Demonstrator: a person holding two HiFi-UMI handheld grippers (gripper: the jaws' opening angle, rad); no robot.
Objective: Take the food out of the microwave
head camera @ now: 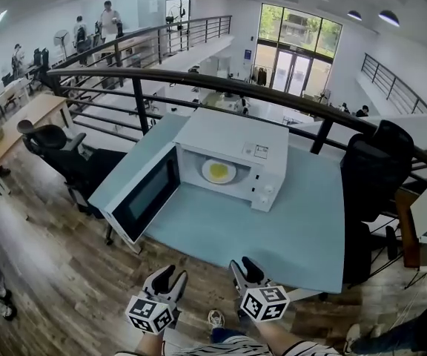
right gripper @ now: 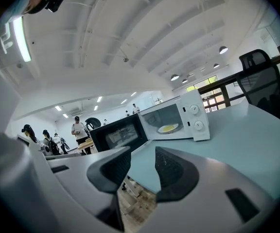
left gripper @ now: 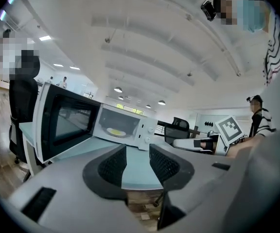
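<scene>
Head view first: I've got one white microwave (head camera: 232, 150) sitting far on the pale blue table (head camera: 288, 228), its door (head camera: 143, 195) swung wide open to the left. The food (head camera: 219, 171), a yellow patch on one white plate (head camera: 207, 176), sits inside the cavity. Nothing lies on the table between me and it. Two black chairs flank the table, one on the left (head camera: 58, 150) and one on the right (head camera: 376, 169), with a dark railing (head camera: 199, 80) curving behind. Both tools are low at the near edge, over the wood floor (head camera: 43, 228): left gripper (head camera: 170, 275) and right gripper (head camera: 243, 264), side by side, pointing toward the table, well short of the microwave.

Left gripper view: the left gripper (left gripper: 137, 152) has its jaws apart with nothing between them, only table edge and floor showing through the gap. The open door (left gripper: 64, 123) stands at the left, and the food (left gripper: 115, 131) is far ahead inside the oven.

Right gripper view: the right gripper (right gripper: 142, 157) also has its jaws spread and empty. The microwave (right gripper: 188, 115) is ahead to the right, the food (right gripper: 167, 128) visible inside, and one black chair (right gripper: 264, 81) sits at the far right. Several people (right gripper: 77, 130) stand far off on the left.
</scene>
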